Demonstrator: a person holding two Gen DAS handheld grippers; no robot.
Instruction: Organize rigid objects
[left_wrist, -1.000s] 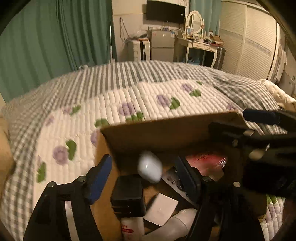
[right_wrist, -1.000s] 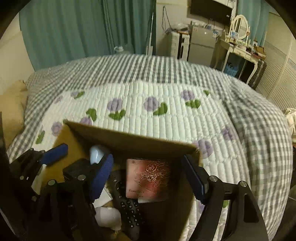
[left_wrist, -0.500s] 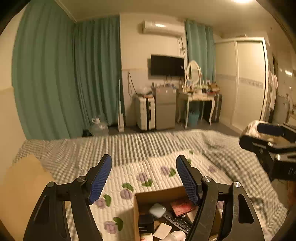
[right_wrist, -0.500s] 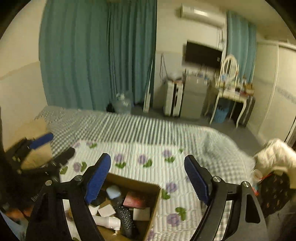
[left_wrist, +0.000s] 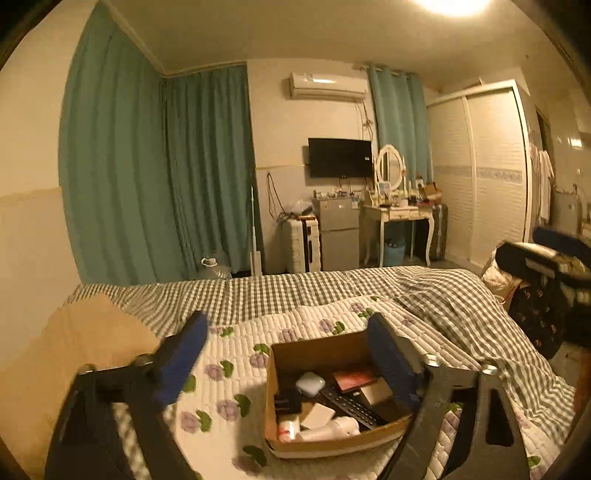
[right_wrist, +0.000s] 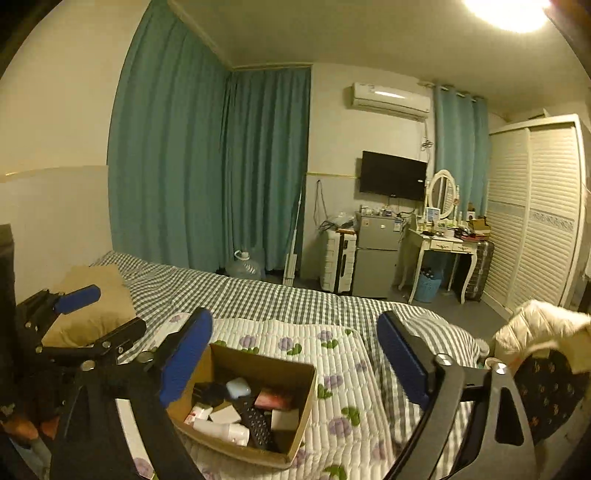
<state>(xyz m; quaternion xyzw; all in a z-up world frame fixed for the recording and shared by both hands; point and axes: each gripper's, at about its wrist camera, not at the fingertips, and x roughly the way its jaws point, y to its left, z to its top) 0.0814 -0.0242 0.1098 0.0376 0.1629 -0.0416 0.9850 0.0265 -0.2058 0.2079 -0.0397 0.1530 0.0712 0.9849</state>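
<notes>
An open cardboard box sits on the quilted bed and also shows in the right wrist view. It holds a black remote, a white earbud case, a red card, a black charger and a white bottle. My left gripper is open and empty, raised above and behind the box. My right gripper is open and empty, also raised above the box. The left gripper shows at the left edge of the right wrist view.
The bed has a floral quilt over a checked cover. A tan pillow lies at the left. Teal curtains, a fridge, a dressing table and a wardrobe stand beyond the bed. A white jacket lies at right.
Both grippers have lifted up and back from inside the box. The box now looks small and low in both views, with the room visible. Both stay open and empty.
</notes>
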